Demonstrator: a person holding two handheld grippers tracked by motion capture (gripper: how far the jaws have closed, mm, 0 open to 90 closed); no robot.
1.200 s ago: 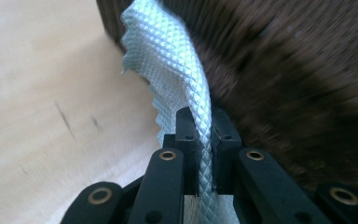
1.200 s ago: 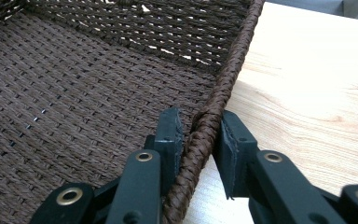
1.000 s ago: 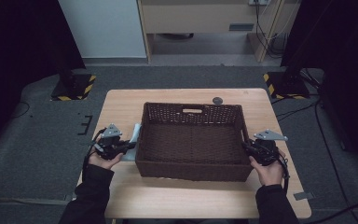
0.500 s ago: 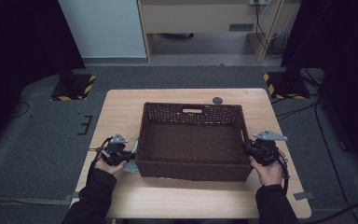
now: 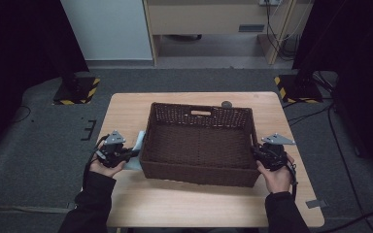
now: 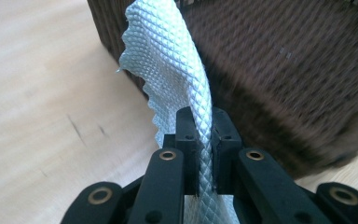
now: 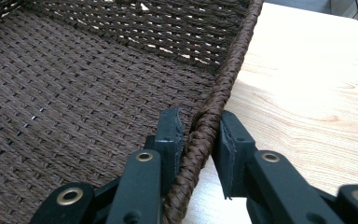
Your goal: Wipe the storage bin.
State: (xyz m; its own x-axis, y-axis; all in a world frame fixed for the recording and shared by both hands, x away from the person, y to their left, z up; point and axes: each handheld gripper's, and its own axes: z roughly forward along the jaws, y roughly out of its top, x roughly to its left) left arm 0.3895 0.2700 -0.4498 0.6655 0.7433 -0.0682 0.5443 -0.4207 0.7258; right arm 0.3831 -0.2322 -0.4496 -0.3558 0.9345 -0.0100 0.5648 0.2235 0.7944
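Observation:
A dark brown wicker basket stands in the middle of the wooden table, with nothing inside it. My left gripper is at the basket's left wall, shut on a pale, diamond-textured cloth. In the left gripper view the cloth rises from between the pads and leans against the basket's outer wall. My right gripper is at the basket's right side. Its jaws straddle the braided rim, one pad inside and one outside, pressed on it.
A small dark round object lies at the table's far edge behind the basket. A grey tape strip sits near the table's front right corner. Yellow-and-black striped stand bases rest on the floor beyond the table.
My left hand with the cloth shifted slightly toward the basket's near left corner, then drew back left to about where it began. The right gripper and the basket have not moved.

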